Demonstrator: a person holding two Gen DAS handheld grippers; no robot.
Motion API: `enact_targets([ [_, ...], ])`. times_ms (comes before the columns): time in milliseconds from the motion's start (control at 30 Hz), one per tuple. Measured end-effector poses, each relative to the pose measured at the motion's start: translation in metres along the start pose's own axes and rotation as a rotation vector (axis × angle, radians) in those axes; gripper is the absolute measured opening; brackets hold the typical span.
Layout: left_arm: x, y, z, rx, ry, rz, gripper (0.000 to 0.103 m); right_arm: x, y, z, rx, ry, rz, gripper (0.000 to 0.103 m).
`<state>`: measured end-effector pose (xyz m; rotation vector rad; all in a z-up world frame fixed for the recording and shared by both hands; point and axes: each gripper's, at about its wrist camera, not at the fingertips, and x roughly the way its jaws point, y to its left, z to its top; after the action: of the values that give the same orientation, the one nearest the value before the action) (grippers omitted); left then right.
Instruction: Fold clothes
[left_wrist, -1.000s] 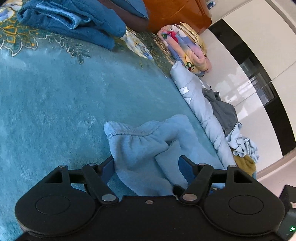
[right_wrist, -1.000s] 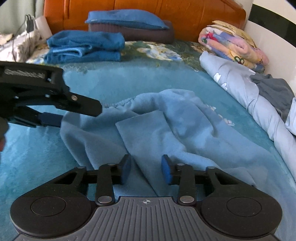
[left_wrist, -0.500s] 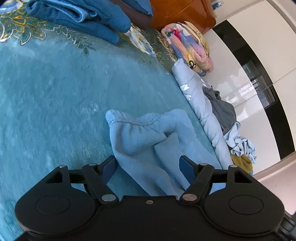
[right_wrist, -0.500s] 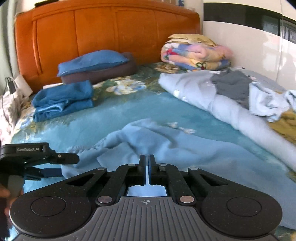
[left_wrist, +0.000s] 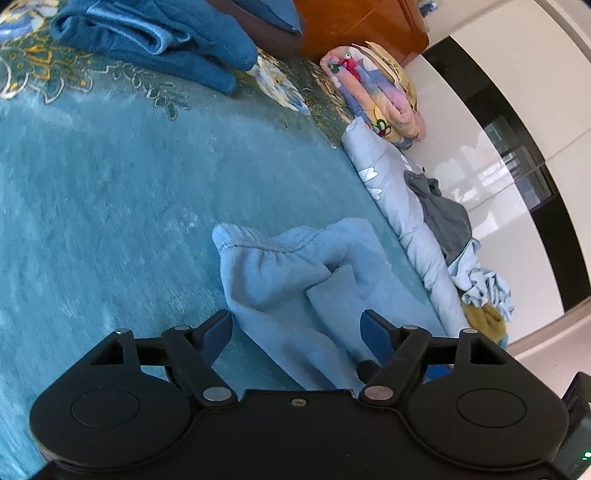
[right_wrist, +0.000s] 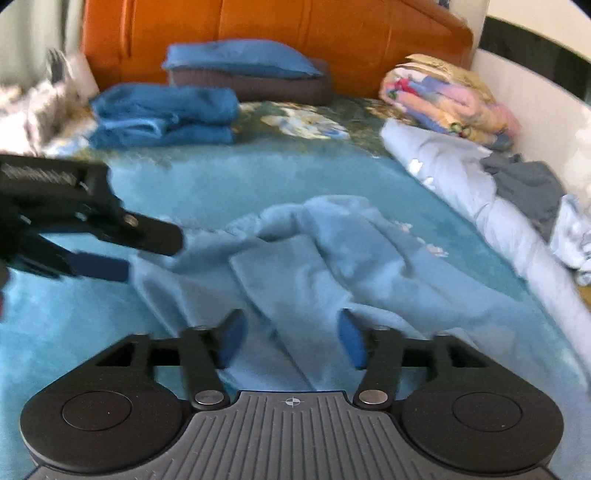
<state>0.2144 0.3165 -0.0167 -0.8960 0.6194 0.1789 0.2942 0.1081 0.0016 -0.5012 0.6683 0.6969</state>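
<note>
A light blue fleece garment (right_wrist: 317, 254) lies rumpled on the teal bedspread (left_wrist: 110, 192), its elastic hem toward the left gripper (left_wrist: 295, 332). That gripper's fingers (left_wrist: 218, 332) stand released and are opening, straddling the garment's near edge without pressing it. The right gripper (right_wrist: 291, 338) hovers over a folded flap; its fingers (right_wrist: 349, 338) are spreading apart, cloth beneath them but apparently not pinched, though blur limits certainty. Folded dark blue towels (right_wrist: 162, 114) and a pillow (right_wrist: 240, 59) sit near the orange headboard (right_wrist: 332, 33).
</note>
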Motion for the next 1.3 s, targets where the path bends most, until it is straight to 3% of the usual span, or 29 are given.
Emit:
enact_targets([
  [133,0.004,0.001,-0.001,0.017,0.018,-0.011,0.077,0.013,0.008,-0.001,-0.040,0.019,0.000,0.064],
  [267,0.006,0.000,-0.001,0.033,0.025,-0.027,0.078,0.019,0.018,-0.003,-0.098,0.015,-0.055,0.073],
  [400,0.007,-0.002,0.001,0.045,0.030,-0.044,0.079,0.022,0.023,-0.004,-0.096,0.001,-0.112,0.089],
  [533,0.007,-0.003,0.002,0.045,0.031,-0.062,0.080,0.025,0.022,-0.004,-0.076,0.011,-0.119,0.089],
  [567,0.007,-0.003,0.002,0.042,0.031,-0.066,0.081,0.026,0.022,-0.003,-0.074,0.019,-0.112,0.085],
  [633,0.006,-0.003,0.002,0.042,0.032,-0.075,0.081,0.026,0.021,-0.001,-0.077,0.029,-0.102,0.067],
  [667,0.006,-0.004,0.002,0.043,0.031,-0.077,0.081,0.027,0.021,0.000,-0.081,0.038,-0.098,0.046],
  [700,0.006,-0.004,0.002,0.043,0.032,-0.081,0.081,0.029,0.021,0.001,-0.081,0.051,-0.093,0.036],
  [767,0.006,-0.003,0.002,0.041,0.034,-0.085,0.081,0.032,0.019,0.003,-0.062,0.058,-0.100,0.037],
  [833,0.006,-0.003,0.002,0.041,0.036,-0.086,0.082,0.034,0.020,0.003,-0.065,0.059,-0.100,0.024],
  [867,0.006,-0.003,0.002,0.040,0.039,-0.086,0.082,0.034,0.020,0.004,-0.062,0.061,-0.085,0.008],
  [900,0.006,-0.003,0.002,0.040,0.039,-0.084,0.082,0.035,0.020,0.005,-0.050,0.064,-0.077,0.003],
  [1100,0.004,-0.001,0.000,0.035,0.043,-0.066,0.082,0.016,0.001,0.008,0.086,0.035,-0.065,0.002],
  [1300,-0.006,-0.004,-0.005,0.040,0.031,-0.039,0.082,-0.052,-0.056,0.002,0.303,-0.085,-0.112,0.002],
])
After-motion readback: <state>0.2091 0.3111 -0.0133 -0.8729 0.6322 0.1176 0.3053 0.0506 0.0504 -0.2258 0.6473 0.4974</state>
